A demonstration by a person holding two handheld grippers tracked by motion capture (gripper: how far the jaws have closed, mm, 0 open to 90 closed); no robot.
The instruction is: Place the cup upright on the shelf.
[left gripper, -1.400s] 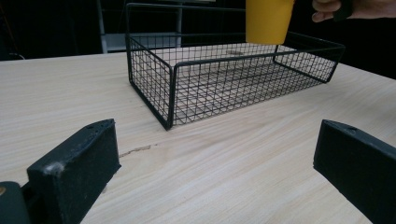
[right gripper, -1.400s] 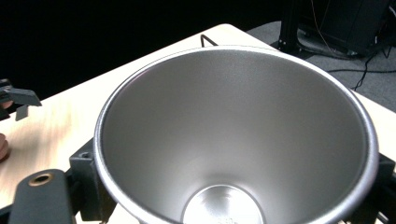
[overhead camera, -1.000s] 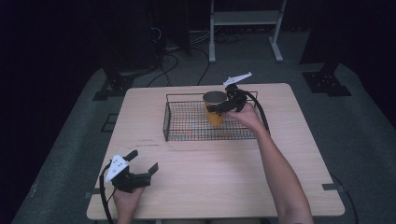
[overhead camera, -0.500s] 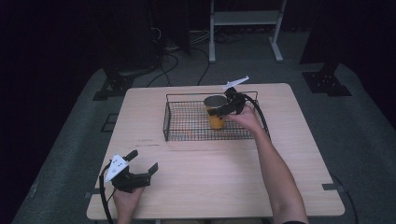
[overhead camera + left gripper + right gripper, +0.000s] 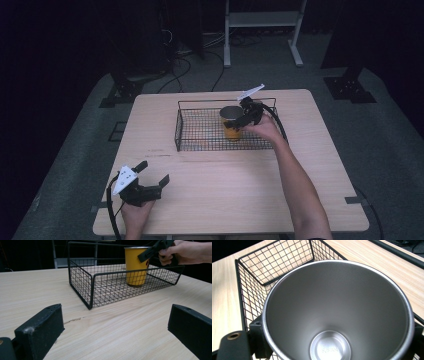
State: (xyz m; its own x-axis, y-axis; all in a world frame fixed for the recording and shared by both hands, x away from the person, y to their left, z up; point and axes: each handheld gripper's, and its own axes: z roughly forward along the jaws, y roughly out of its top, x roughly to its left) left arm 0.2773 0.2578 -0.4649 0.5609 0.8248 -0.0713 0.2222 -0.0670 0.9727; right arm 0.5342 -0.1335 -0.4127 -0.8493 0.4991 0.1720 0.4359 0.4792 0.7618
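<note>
A yellow metal cup (image 5: 231, 131) with a steel inside stands upright in the right half of a black wire basket (image 5: 178, 125). My right gripper (image 5: 236, 119) is shut on the cup near its rim, one jaw on each side. The right gripper view looks straight down into the cup (image 5: 337, 315), with the basket (image 5: 249, 277) around it. My left gripper (image 5: 153, 172) rests open at the table's front left, far from the basket, with nothing between its jaws. In the left gripper view, the cup (image 5: 135, 267) appears to stand on the basket (image 5: 92, 290) floor.
The basket sits at the back middle of the light wooden table (image 5: 250, 190). Bare tabletop lies between the left gripper and the basket. A white metal stand (image 5: 260, 20) and cables lie on the dark floor beyond the table.
My right gripper has sunk slightly with the cup inside the basket. The left gripper has not moved.
</note>
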